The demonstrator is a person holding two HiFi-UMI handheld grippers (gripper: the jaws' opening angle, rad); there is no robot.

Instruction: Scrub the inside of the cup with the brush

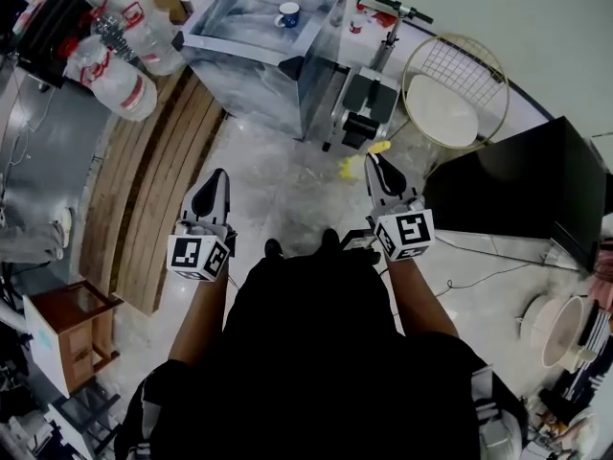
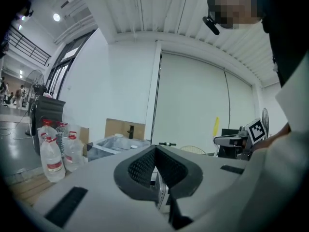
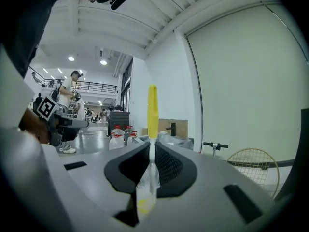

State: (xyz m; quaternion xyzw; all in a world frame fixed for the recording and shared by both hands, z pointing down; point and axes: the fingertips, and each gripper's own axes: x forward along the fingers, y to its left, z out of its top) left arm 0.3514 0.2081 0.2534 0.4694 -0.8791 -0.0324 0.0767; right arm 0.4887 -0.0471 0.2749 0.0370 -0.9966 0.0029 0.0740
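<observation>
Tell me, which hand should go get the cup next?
Probably the left. The left gripper is shut with nothing between its jaws, so it could open and take the blue-and-white cup in the grey basin ahead. The right gripper is busy, shut on the yellow brush.

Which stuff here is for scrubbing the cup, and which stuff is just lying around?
For the job:
- cup
- yellow brush, held in the right claw

Just lying about:
- water bottles
- scooter
- wooden cabinet
- black box
</observation>
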